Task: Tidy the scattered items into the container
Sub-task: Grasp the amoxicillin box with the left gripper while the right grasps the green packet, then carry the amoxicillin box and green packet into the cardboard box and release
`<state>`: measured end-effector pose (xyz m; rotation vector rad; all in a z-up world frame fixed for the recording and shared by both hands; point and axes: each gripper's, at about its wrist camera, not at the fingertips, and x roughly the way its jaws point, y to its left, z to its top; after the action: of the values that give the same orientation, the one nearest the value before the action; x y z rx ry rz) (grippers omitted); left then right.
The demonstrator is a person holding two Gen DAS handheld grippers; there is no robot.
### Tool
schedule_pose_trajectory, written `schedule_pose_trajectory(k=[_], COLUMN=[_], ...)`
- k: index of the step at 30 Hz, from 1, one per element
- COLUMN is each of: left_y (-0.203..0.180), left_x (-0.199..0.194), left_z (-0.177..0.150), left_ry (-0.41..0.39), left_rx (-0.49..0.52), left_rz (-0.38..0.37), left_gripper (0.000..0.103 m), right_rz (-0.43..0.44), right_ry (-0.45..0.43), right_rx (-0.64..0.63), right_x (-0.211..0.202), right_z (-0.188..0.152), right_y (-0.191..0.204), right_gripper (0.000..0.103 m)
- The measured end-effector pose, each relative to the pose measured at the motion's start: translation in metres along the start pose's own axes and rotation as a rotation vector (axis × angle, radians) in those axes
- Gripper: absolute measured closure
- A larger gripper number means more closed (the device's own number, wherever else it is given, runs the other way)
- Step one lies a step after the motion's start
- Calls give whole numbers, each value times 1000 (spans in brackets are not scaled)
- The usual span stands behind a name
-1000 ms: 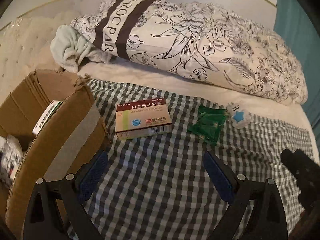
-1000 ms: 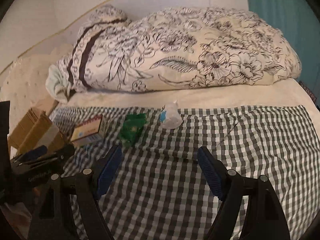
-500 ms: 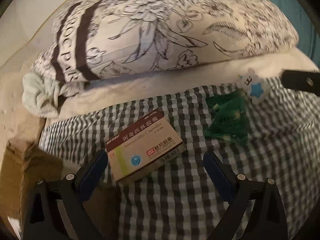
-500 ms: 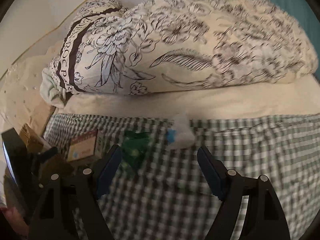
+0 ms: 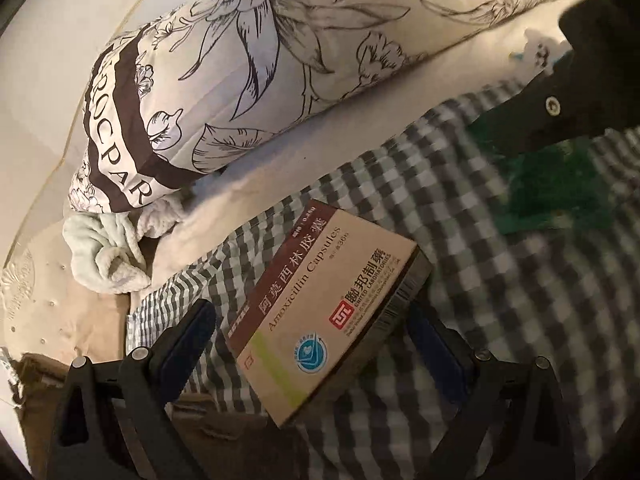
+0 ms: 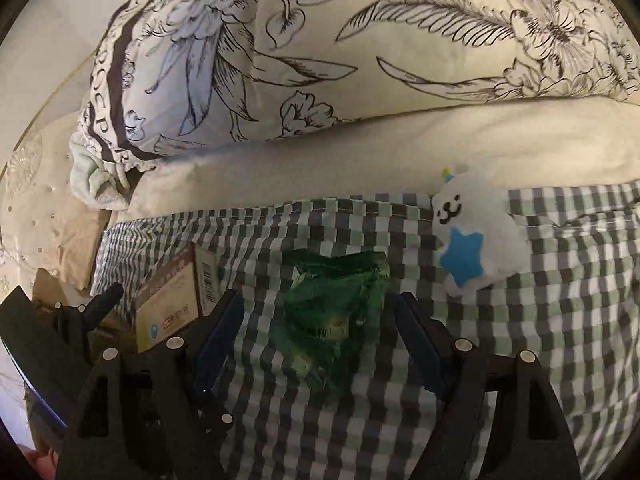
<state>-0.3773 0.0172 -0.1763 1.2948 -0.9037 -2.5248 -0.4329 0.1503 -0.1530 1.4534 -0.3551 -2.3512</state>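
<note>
Landmark: checked cloth (image 6: 552, 320) spread on the bed; every place below is given from it
Medicine box (image 5: 320, 304): flat on the cloth's left end, skewed; lies between the left gripper (image 5: 312, 344) pads, neither pad visibly touching it
Left tongs: spread wide, holding nothing; placed astride the box, probably to pinch its long sides
Green packet (image 6: 336, 312): mid-cloth, crumpled, blurred; sits between the right gripper (image 6: 320, 332) pads with gaps either side
Right tongs: wide apart, empty; lined up over the packet, likely its pick
Plush toy (image 6: 476, 236): white with blue star, at the cloth's far edge, right of the packet; untouched
Container: only a brown cardboard corner (image 6: 44, 288) shows off the cloth's left end; interior out of view
Backdrop: floral duvet (image 6: 360, 48) heaped beyond the cloth's far edge
Change: a second ago both grippers stood back from the cloth's near side with bare checks between the pads; now each has dropped in and straddles its item; left view has rolled, box now tilted in frame; items themselves unmoved
</note>
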Motion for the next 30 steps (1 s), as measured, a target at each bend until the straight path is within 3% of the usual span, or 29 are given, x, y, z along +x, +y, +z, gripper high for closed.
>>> schedule_pose_trajectory(k=[6, 7, 8, 9, 11, 17, 26, 30], left_y=[-2, 1, 5, 8, 10, 28, 51, 60], left_x=[9, 9, 9, 7, 5, 1, 15, 14], left_z=[-1, -1, 0, 1, 3, 9, 22, 30], left_ry=[-43, -40, -29, -28, -15, 21, 163, 163], left_rx=[-36, -47, -84, -115, -103, -193, -287, -333], left_rz=[8, -30, -101, -107, -113, -122, -61, -76], left_gripper=[5, 31, 37, 41, 44, 52, 59, 64], right_rz=[11, 7, -25, -50, -42, -46, -13, -2], right_ry=[22, 23, 34, 44, 43, 45, 47, 36], right_rx=[50, 49, 32, 8, -12, -23, 5, -11], right_x=[21, 24, 28, 30, 26, 6, -21, -24], right_z=[9, 11, 12, 13, 13, -3, -25, -25], right_y=[-5, -5, -3, -3, 0, -2, 1, 7], right_gripper=[29, 37, 46, 60, 64, 64, 64, 64])
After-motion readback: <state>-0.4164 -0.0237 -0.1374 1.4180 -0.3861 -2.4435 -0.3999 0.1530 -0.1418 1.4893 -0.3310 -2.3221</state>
